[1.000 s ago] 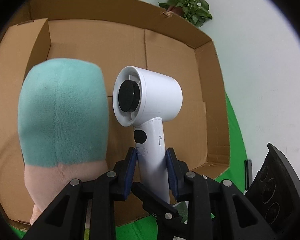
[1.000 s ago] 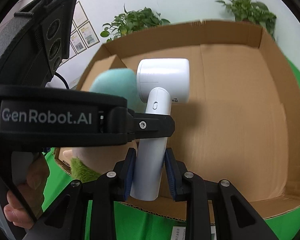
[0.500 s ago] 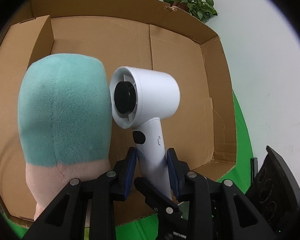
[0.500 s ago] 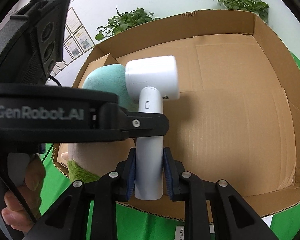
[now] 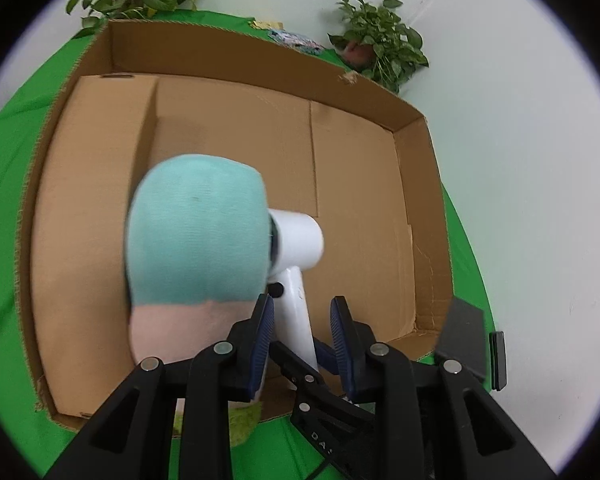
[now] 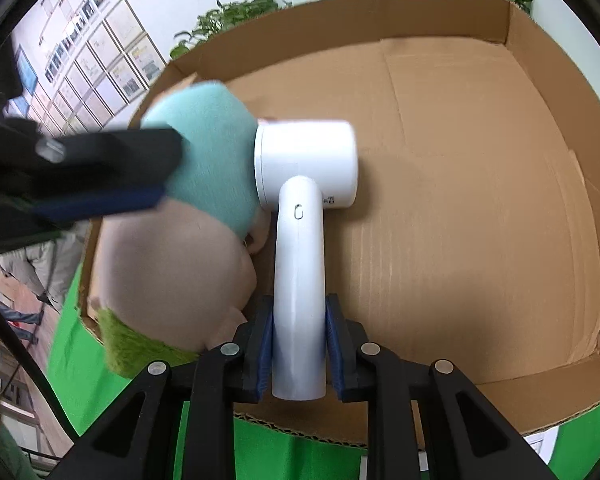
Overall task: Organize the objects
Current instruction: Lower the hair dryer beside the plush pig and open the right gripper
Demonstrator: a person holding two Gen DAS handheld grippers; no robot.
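Observation:
A white hair dryer (image 6: pixel 300 240) lies in a shallow cardboard box (image 6: pixel 480 220). Its head rests against a teal and pink plush toy (image 6: pixel 204 168). My right gripper (image 6: pixel 300 344) is shut on the dryer's handle near its end. In the left wrist view, my left gripper (image 5: pixel 302 336) is open, its pads standing apart on both sides of the dryer's handle (image 5: pixel 294 308), above it. The plush toy (image 5: pixel 198 240) hides part of the dryer's head there. The left gripper also shows blurred at the left of the right wrist view (image 6: pixel 100 176).
The box (image 5: pixel 412 216) sits on a green cloth (image 5: pixel 4 168). Potted plants (image 5: pixel 380 40) stand behind the box against a white wall. The right half of the box floor is bare cardboard.
My left gripper has opened, let go of the dryer's handle and pulled back and up. The right gripper has lowered the dryer into the box against the plush toy.

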